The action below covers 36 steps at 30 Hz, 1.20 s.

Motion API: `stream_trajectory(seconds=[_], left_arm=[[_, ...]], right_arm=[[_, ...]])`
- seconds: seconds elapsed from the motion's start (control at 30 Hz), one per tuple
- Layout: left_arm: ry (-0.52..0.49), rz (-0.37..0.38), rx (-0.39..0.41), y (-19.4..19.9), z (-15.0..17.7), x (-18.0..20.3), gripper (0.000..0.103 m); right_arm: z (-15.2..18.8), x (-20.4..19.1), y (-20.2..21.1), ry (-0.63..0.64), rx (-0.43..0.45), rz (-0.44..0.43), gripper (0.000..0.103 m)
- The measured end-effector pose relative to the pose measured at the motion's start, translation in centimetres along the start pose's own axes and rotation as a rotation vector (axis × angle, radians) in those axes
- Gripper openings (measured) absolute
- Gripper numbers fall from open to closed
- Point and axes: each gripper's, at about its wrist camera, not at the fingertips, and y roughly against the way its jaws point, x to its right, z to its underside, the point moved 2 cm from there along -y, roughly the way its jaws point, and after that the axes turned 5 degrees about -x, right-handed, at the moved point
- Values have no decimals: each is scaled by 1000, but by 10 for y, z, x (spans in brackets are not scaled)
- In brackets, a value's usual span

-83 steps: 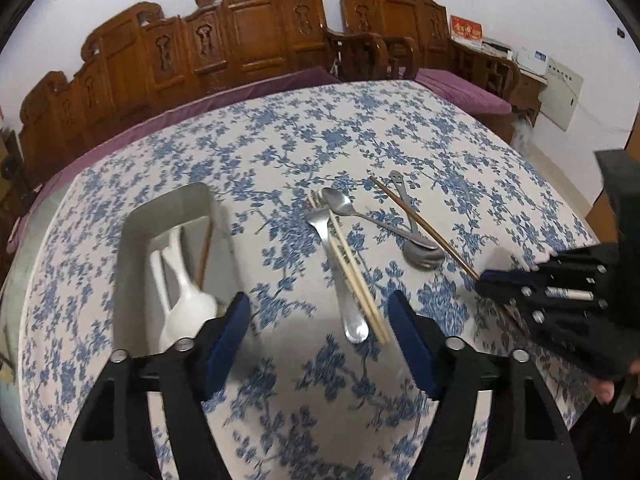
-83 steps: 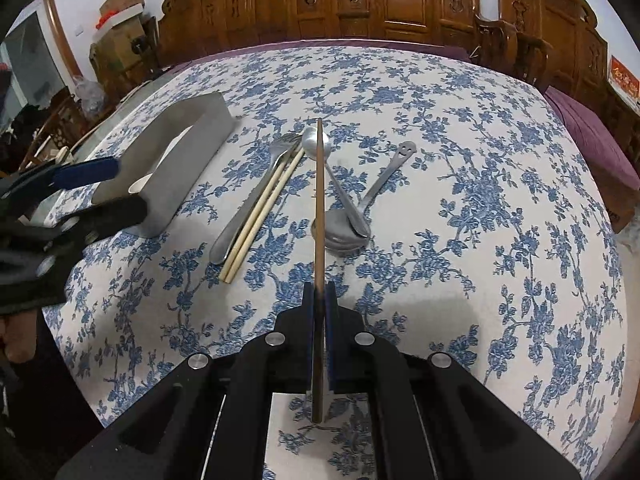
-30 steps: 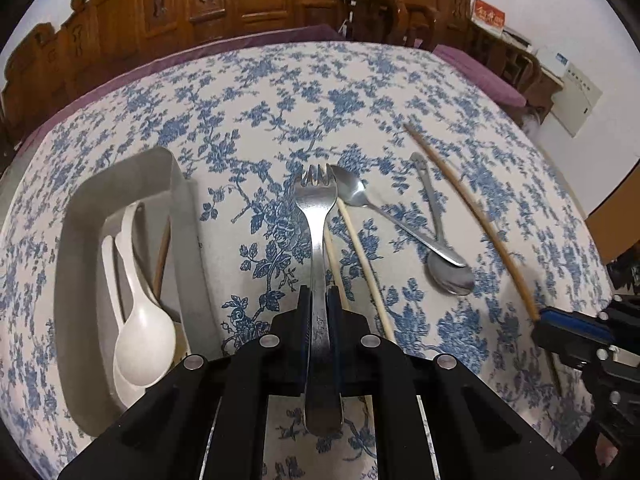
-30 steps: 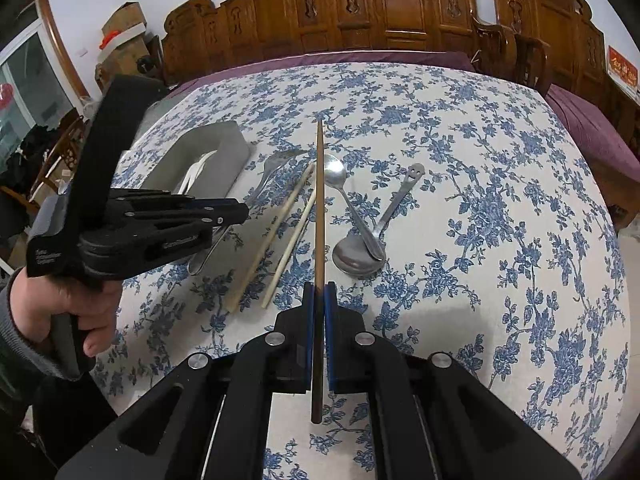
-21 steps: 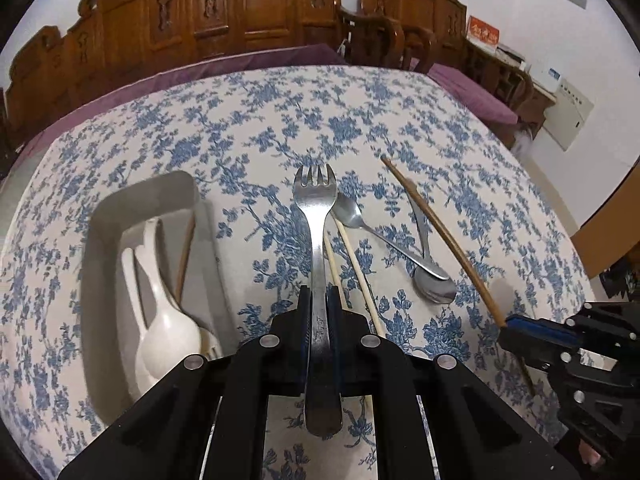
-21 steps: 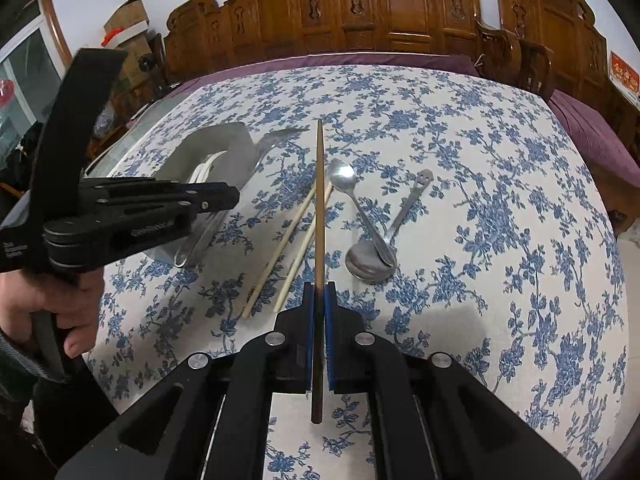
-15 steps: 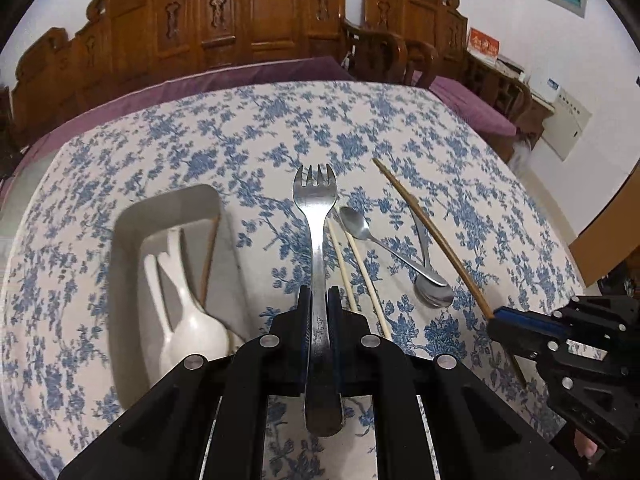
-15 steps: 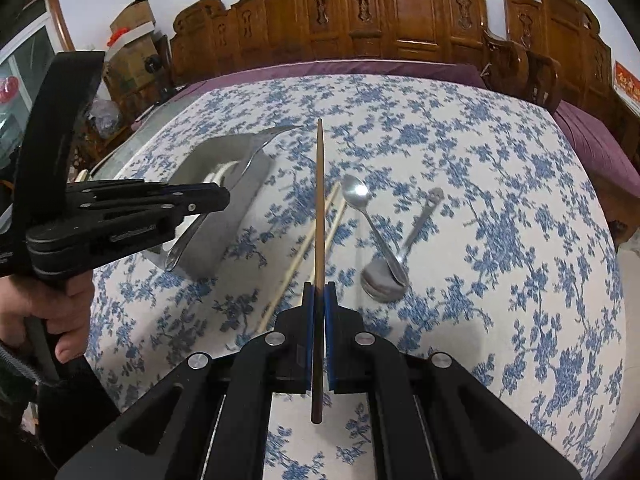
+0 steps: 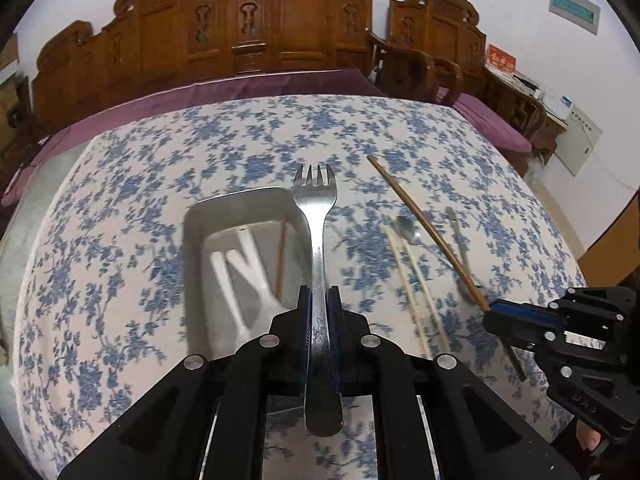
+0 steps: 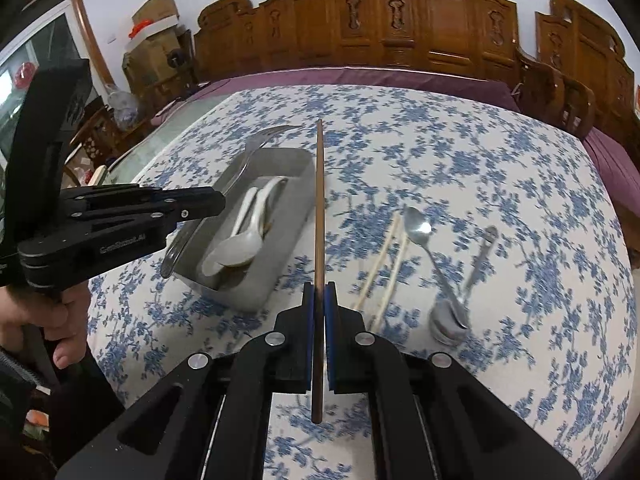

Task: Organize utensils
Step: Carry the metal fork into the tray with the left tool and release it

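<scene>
My left gripper [image 9: 319, 300] is shut on the handle of a steel fork [image 9: 316, 216], whose tines hang above the right rim of the metal tray [image 9: 240, 198]. Two white spoons [image 9: 244, 264] and a brown chopstick [image 9: 281, 256] lie inside the tray. My right gripper [image 10: 319, 292] is shut on a dark brown chopstick [image 10: 319, 200], held in the air just right of the tray [image 10: 298, 216]. In the right wrist view the left gripper [image 10: 216, 202] holds the fork [image 10: 256, 148] over the tray's left side.
A pair of pale chopsticks [image 10: 384, 264] and two steel spoons [image 10: 424, 236] [image 10: 476, 264] lie on the blue-flowered tablecloth [image 10: 500, 168] to the right of the tray. Carved wooden chairs [image 9: 280, 32] line the far side. A person's hand [image 10: 52, 320] grips the left tool.
Both grippers rose and swung left toward the tray, each keeping its utensil. The fork now hangs over the tray's rim and the dark chopstick just beside it.
</scene>
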Motion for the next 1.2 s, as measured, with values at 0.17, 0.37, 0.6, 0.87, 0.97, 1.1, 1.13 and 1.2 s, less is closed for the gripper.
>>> stream_trajectory(seconds=[0.17, 0.37, 0.6, 0.87, 0.97, 1.1, 1.13, 1.2], left_arm=[[23, -11, -19, -10, 6, -21, 8], [59, -16, -48, -27, 11, -41, 8], [84, -24, -64, -42, 10, -54, 8], [106, -19, -72, -54, 6, -59, 8], [103, -20, -72, -56, 4, -58, 8], [106, -20, -81, -60, 3, -59, 8], [107, -17, -82, -61, 3, -59, 8], [110, -15, -84, -59, 4, -59, 8]], right_arm=[[-7, -14, -9, 19, -13, -3, 6], [-19, -25, -20, 33, -24, -12, 6], [-27, -36, -30, 49, -35, -25, 6], [-28, -38, -37, 52, -47, -31, 6], [-28, -37, -37, 50, -49, -30, 6], [-27, -35, -38, 47, -52, -28, 6], [-27, -35, -38, 47, -52, -27, 6], [-27, -35, -39, 46, -53, -28, 6]])
